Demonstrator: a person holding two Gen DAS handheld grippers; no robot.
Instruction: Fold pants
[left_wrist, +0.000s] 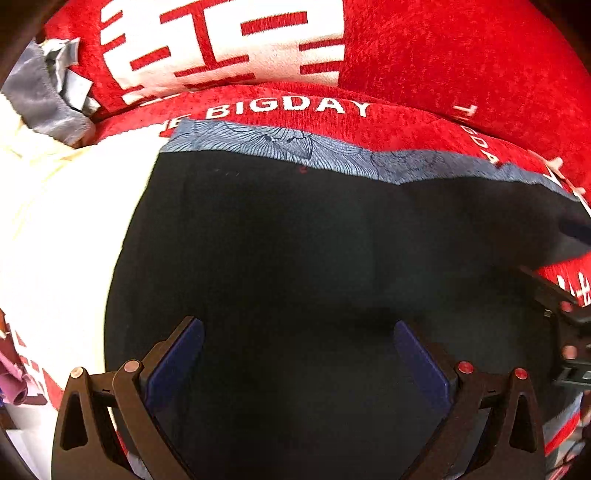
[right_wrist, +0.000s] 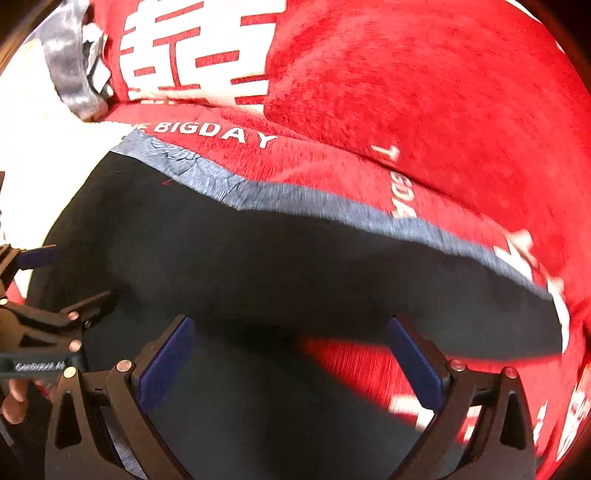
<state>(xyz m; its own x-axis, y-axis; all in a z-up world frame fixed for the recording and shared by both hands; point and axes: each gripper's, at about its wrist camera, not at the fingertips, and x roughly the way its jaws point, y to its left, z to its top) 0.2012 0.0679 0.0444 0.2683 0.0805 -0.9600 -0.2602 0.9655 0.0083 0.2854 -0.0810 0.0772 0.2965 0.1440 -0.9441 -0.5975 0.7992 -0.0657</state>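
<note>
Black pants (left_wrist: 295, 251) with a blue-grey patterned band (left_wrist: 295, 147) along the far edge lie on a red blanket (left_wrist: 443, 55). My left gripper (left_wrist: 299, 354) is open, its blue pads (left_wrist: 177, 362) spread just above the black cloth, holding nothing. My right gripper (right_wrist: 291, 354) is open over the near edge of the pants (right_wrist: 258, 266), where the red blanket (right_wrist: 369, 110) shows beneath; it holds nothing. The left gripper also shows at the left edge of the right wrist view (right_wrist: 55, 280), and the right gripper at the right edge of the left wrist view (left_wrist: 561, 317).
The red blanket carries white lettering "BIGDAY" (left_wrist: 288, 107) and large white characters (left_wrist: 221, 40). A white cloth (left_wrist: 66, 221) lies left of the pants. A grey cloth (left_wrist: 40, 96) sits at the far left corner.
</note>
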